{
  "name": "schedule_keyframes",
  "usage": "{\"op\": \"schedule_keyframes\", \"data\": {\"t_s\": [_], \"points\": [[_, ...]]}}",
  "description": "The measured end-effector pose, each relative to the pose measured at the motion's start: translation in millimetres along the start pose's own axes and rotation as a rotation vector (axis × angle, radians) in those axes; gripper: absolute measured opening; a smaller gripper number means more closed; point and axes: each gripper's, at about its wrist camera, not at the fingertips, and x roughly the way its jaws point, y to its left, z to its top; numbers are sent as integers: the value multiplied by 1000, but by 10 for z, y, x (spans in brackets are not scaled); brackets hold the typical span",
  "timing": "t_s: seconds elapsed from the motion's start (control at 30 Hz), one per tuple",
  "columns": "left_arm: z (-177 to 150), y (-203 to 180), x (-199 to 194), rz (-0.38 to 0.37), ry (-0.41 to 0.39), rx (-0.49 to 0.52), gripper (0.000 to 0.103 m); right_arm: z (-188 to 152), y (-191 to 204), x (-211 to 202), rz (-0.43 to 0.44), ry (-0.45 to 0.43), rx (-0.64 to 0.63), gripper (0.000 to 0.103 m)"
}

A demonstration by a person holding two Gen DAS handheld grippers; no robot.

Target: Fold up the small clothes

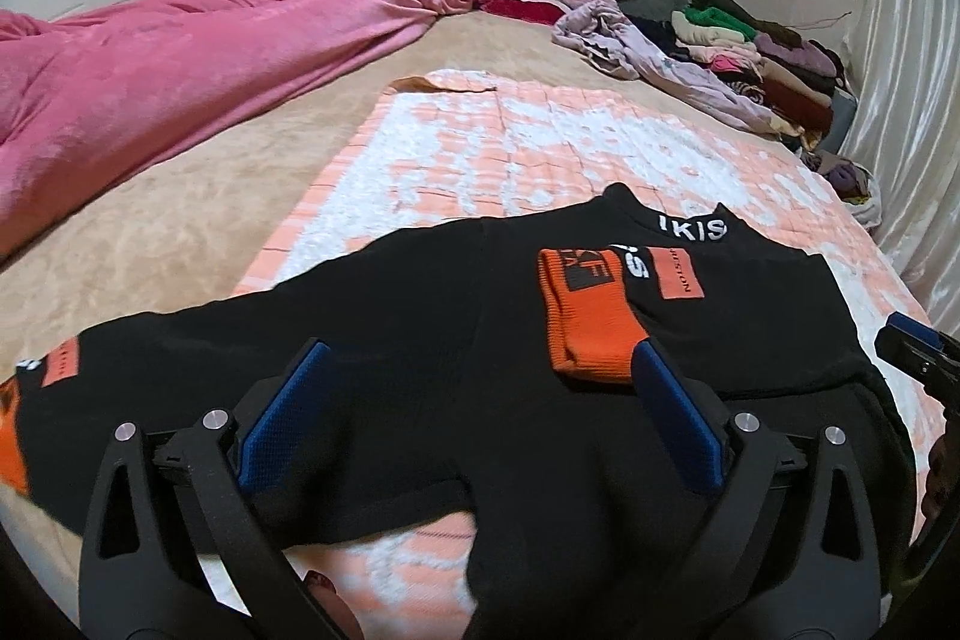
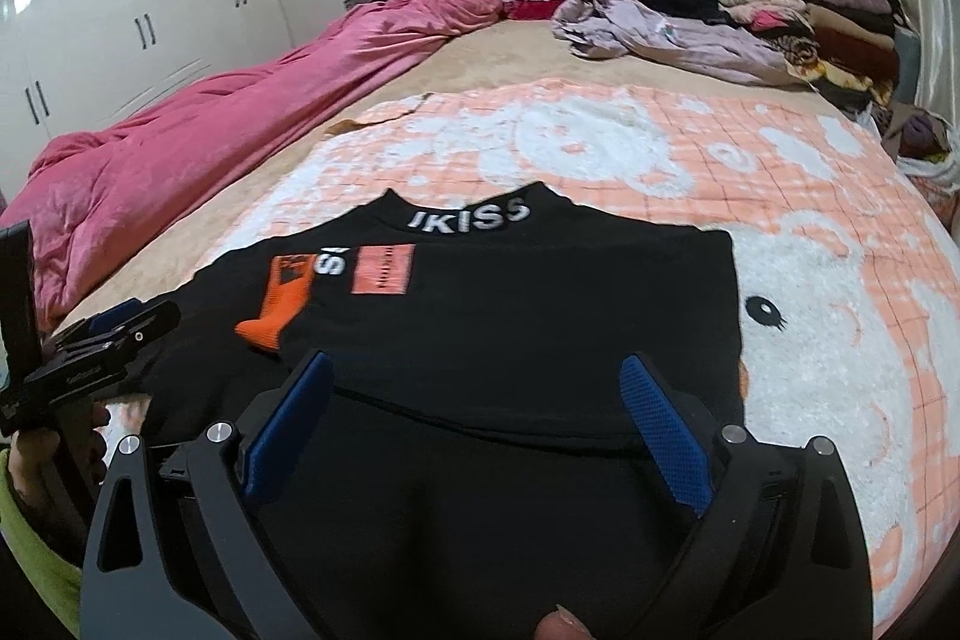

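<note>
Two claws, left claw point(image 1: 480, 370) and right claw point(image 2: 477, 382), agape over one black top point(image 2: 510, 304).

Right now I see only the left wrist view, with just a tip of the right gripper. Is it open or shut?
Observer: Open. The right gripper has its fingers spread over the lower part of the black shirt and holds nothing.
Operator: Does a sleeve stick out on the shirt's right side?
Observer: No, that edge runs straight across the blanket.
Operator: Can you read the whole collar print?
Observer: Yes, the collar print reads JKISS.
</note>
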Motion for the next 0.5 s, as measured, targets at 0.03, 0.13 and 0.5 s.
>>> {"op": "schedule_keyframes", "data": {"t_s": [0.03, 0.13, 0.5], "points": [[-5, 22, -25, 8, -1, -1, 93, 8, 49, -4, 4, -2, -12, 96], [-19, 92, -99, 32, -2, -8, 93, 20, 165, -22, 15, -7, -37, 96], [-38, 457, -491, 113, -33, -54, 93, 8, 571, -40, 66, -10, -115, 96]]}}
